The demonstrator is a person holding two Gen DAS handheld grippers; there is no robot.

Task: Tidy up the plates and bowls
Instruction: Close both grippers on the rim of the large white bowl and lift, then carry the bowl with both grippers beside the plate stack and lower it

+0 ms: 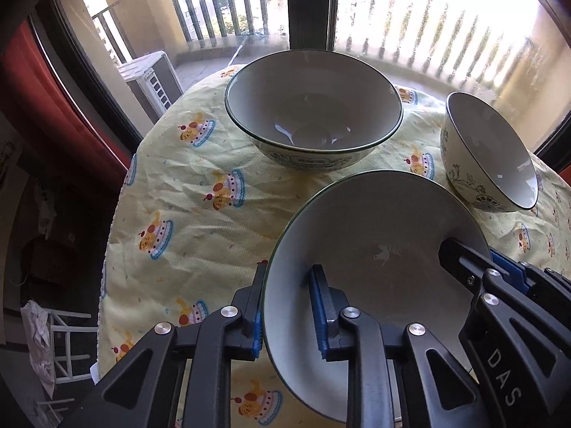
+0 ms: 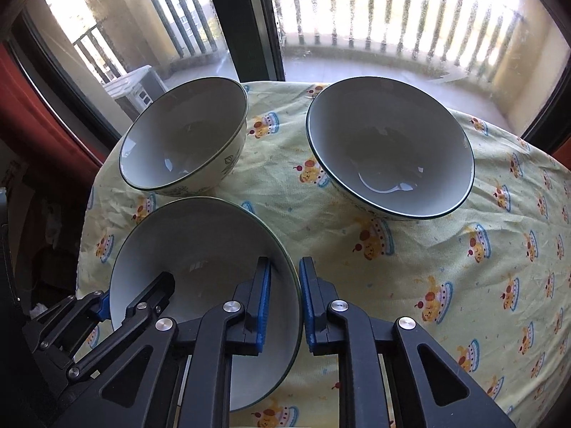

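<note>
Left wrist view shows the left gripper [image 1: 291,312] with its blue-padded fingers straddling the near-left rim of a shallow white bowl [image 1: 374,249], one finger inside and one outside, closed on that rim. Across the same bowl, the right gripper [image 2: 285,303] clamps the opposite rim the same way, and white letters reading "DAS" run along its black arm in the left view. Beyond it, a large bowl [image 1: 314,107] with a green rim stands upright on the yellow tablecloth [image 1: 200,199] printed with cartoon cakes; a printed panel on its outer wall may carry words, but they are too small to read. A small bowl [image 1: 490,153] with leaf patterns sits to one side, apart from the others. Behind the table is a window [image 1: 428,18] onto a balcony railing.
</note>
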